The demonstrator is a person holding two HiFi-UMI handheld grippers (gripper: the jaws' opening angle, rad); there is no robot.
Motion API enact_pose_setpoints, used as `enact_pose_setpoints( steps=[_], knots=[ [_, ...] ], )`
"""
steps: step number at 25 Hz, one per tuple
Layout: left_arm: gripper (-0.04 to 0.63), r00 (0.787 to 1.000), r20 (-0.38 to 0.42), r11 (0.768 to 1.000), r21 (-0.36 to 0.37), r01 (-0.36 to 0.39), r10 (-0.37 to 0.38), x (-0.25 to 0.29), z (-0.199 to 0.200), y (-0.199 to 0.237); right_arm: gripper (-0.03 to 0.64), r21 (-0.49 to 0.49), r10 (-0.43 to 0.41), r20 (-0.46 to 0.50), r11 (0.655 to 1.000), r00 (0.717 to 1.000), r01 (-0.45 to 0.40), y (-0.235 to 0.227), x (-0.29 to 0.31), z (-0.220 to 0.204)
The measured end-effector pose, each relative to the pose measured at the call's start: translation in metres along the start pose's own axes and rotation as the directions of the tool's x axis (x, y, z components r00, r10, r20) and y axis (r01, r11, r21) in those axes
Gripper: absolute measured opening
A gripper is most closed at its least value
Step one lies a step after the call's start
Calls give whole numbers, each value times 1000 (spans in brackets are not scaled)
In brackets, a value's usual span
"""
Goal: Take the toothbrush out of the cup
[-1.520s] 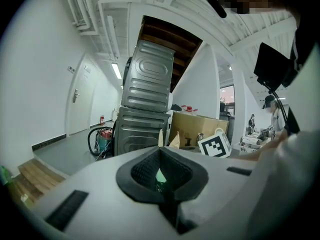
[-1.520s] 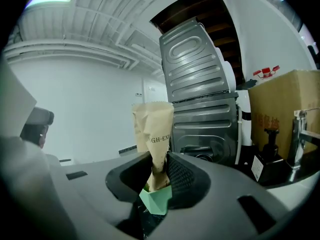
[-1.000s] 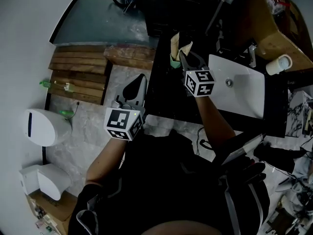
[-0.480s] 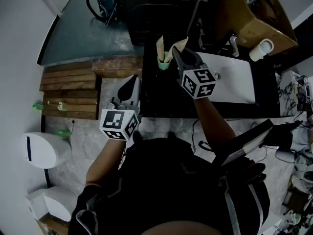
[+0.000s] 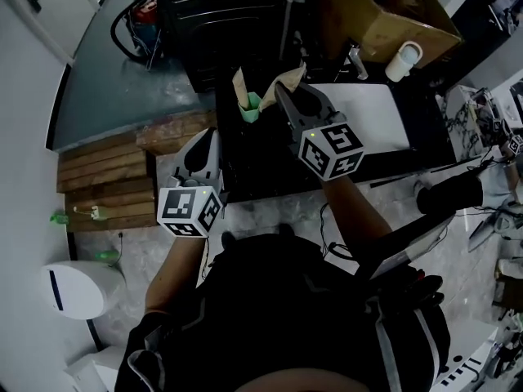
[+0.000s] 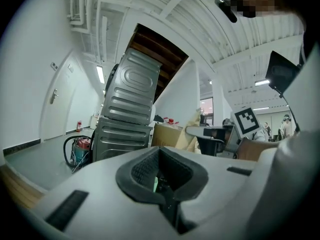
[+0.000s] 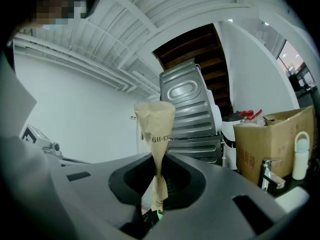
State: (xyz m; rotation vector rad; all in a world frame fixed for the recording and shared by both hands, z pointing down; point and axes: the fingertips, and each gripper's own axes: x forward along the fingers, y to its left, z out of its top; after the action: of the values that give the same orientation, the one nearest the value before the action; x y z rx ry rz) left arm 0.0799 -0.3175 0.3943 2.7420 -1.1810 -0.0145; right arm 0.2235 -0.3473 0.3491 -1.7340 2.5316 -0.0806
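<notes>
A small green cup (image 5: 250, 109) stands on the black counter (image 5: 261, 166) with one paper-wrapped stick (image 5: 239, 86) still leaning in it. My right gripper (image 5: 283, 95) is shut on a toothbrush in a tan paper wrapper (image 5: 293, 75), held up to the right of the cup. In the right gripper view that wrapped toothbrush (image 7: 156, 134) rises upright from between the jaws of the right gripper (image 7: 155, 204). My left gripper (image 5: 207, 137) hangs left of the counter edge, shut and empty. In the left gripper view the left gripper (image 6: 162, 186) shows a sliver of green through its gap.
A white sink (image 5: 368, 117) with a faucet (image 5: 353, 55) lies right of the cup. A white bottle (image 5: 402, 60) and a cardboard box (image 5: 384, 15) are behind it. A dark metal cabinet (image 5: 221, 6), a vacuum cleaner (image 5: 139, 15), wooden planks (image 5: 106, 170) and a toilet (image 5: 78, 288) surround.
My right gripper has risen with the wrapped toothbrush, which now stands apart from the green cup. The left gripper stays shut, slightly higher.
</notes>
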Motion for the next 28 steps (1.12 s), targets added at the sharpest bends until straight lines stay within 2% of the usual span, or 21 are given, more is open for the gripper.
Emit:
enact_pose_setpoints(
  steps=[10, 14, 28],
  knots=[
    [0, 999, 35, 999, 36, -3, 2, -1, 15, -1, 49, -1, -77, -1, 997, 997, 77, 5, -53, 8],
    [0, 999, 33, 1000, 18, 6, -7, -4, 11, -2, 49, 4, -94, -2, 996, 996, 94, 7, -65, 1],
    [0, 1000, 18, 1000, 17, 9, -9, 6, 6, -1, 49, 10, -79, -23, 997, 997, 79, 8, -65, -7]
  ],
)
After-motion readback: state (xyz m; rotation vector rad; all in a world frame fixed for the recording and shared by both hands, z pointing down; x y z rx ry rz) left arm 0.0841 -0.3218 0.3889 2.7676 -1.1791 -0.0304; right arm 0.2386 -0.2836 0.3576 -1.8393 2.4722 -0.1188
